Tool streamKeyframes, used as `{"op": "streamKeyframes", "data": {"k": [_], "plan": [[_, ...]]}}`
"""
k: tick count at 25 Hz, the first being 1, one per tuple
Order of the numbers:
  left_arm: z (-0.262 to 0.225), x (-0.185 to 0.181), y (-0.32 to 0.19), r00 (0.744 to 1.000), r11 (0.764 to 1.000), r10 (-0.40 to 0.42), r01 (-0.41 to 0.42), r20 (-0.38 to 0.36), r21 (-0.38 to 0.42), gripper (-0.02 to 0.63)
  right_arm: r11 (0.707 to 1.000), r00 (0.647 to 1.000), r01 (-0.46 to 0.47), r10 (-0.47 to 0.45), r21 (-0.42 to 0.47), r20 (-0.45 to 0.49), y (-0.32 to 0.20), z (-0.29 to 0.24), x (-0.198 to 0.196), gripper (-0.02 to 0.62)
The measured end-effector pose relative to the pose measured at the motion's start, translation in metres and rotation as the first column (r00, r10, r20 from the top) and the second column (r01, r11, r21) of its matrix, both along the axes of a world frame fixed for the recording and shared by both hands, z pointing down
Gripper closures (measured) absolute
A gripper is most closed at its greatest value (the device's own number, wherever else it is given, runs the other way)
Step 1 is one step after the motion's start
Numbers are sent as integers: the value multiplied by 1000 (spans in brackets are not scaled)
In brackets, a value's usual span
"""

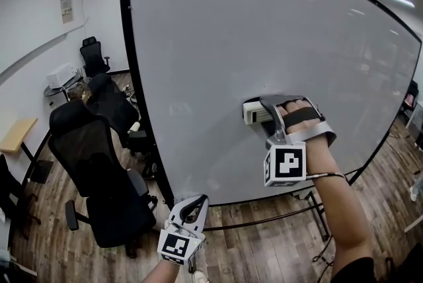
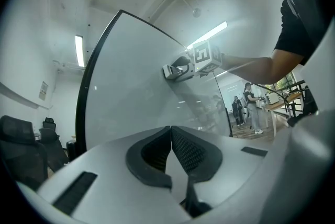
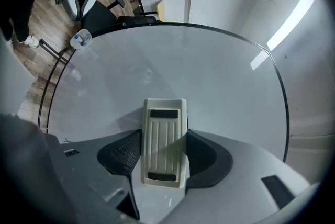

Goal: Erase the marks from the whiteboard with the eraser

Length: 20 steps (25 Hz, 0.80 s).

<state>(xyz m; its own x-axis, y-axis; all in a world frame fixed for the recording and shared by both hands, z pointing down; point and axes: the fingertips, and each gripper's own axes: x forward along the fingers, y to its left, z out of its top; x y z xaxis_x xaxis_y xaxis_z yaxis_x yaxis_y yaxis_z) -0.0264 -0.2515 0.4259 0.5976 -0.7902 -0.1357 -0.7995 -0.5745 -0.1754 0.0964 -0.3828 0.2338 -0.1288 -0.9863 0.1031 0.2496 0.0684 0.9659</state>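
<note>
All of the big glossy white whiteboard (image 1: 264, 37) beyond my fingertips looks clean, so I judge little remains; my right gripper (image 3: 163, 157) clamps the cream ribbed plastic eraser (image 3: 165, 129) at the board, while my left gripper (image 2: 170, 147) is closed, empty.

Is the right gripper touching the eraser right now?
Touching. The right gripper view shows the right gripper with its jaws closed against both long sides of the eraser.
</note>
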Motion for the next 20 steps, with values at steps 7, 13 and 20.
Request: {"op": "streamKeyframes", "data": {"k": [7, 13, 20], "plan": [[3, 0, -1, 1000, 1000, -6, 6, -3, -5, 584, 998, 999, -13, 11, -63, -31, -2, 38, 4, 322], [3, 1, 0, 1000, 1000, -12, 12, -12, -10, 586, 995, 999, -5, 1, -101, -43, 0, 78, 6, 322], [3, -1, 2, 1000, 1000, -24, 24, -18, -14, 585, 991, 1000, 5, -8, -137, -23, 2, 112, 12, 322]]}}
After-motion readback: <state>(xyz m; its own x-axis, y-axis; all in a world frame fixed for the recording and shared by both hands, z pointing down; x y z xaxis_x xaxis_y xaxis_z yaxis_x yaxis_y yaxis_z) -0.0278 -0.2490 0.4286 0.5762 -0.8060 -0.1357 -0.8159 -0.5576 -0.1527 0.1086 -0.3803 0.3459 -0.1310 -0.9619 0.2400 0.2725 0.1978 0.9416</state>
